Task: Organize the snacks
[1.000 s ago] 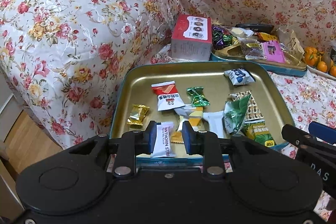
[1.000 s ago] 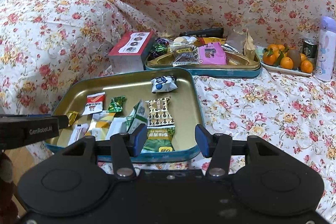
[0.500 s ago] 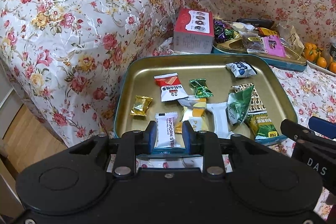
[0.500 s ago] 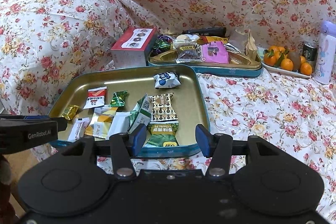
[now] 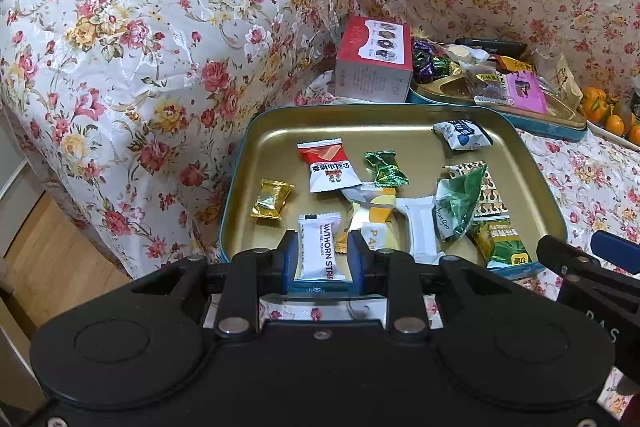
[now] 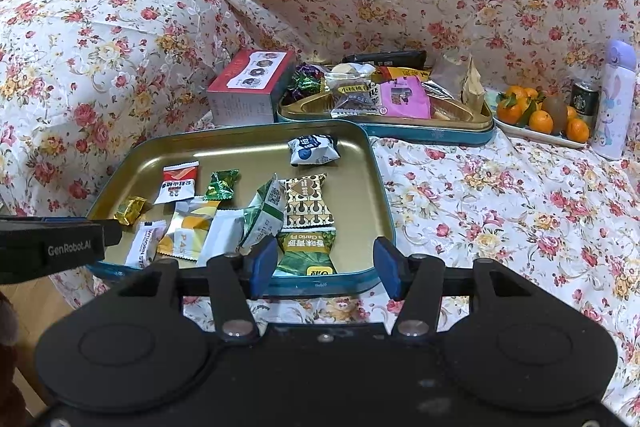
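A gold tray with a teal rim (image 5: 400, 129) lies on the flowered cover and holds several wrapped snacks. My left gripper (image 5: 323, 255) hovers open at the tray's near edge. A white hawthorn strip packet (image 5: 318, 247) lies in the tray and shows between its blue pads, with a gap at the right pad. My right gripper (image 6: 326, 263) is open over the near rim of the same tray (image 6: 240, 147). A green garlic snack packet (image 6: 306, 253) lies in the tray beyond its fingers. A finger of the left gripper (image 6: 80, 243) reaches in from the left.
A second teal tin (image 6: 440, 137) piled with snacks stands behind, with a red box (image 6: 248, 87) to its left. At far right are a plate of oranges (image 6: 540, 117), a dark can (image 6: 584, 99) and a pale bottle (image 6: 614, 107). A wooden floor (image 5: 40, 247) drops off on the left.
The tray sits a little higher in the left wrist view than a second ago. The right gripper's jaws stand slightly wider. The snacks lie where they were.
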The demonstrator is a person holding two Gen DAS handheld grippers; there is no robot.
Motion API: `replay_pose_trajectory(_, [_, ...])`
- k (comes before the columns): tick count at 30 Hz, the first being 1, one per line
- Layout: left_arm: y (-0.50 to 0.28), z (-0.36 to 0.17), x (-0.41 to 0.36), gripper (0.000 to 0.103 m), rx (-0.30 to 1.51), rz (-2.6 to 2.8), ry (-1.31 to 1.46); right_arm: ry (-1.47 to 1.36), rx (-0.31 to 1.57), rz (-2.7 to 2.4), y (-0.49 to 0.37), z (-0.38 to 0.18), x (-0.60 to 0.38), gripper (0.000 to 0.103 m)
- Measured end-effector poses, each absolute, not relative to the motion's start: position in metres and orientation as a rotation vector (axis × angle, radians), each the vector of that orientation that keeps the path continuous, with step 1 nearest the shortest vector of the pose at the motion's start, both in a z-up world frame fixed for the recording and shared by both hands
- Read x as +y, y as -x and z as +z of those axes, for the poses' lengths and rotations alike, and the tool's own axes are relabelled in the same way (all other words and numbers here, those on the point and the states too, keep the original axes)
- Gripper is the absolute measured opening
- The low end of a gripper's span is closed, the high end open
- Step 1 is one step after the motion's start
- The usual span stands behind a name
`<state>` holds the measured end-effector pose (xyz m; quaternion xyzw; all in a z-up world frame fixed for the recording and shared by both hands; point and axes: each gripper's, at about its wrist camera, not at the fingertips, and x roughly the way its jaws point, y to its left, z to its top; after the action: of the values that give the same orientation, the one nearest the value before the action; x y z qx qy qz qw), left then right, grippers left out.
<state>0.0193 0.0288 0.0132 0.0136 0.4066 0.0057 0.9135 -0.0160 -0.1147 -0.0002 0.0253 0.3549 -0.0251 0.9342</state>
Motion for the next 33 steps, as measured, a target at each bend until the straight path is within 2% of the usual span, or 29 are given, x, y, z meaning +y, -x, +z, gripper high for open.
replay_pose_trajectory(33, [-0.0189,0.0141,0.0285,0.037,0.843,0.002,-0.023,-0.042,0.742,-0.035,0.0164,-0.0009,-0.1125,0.057])
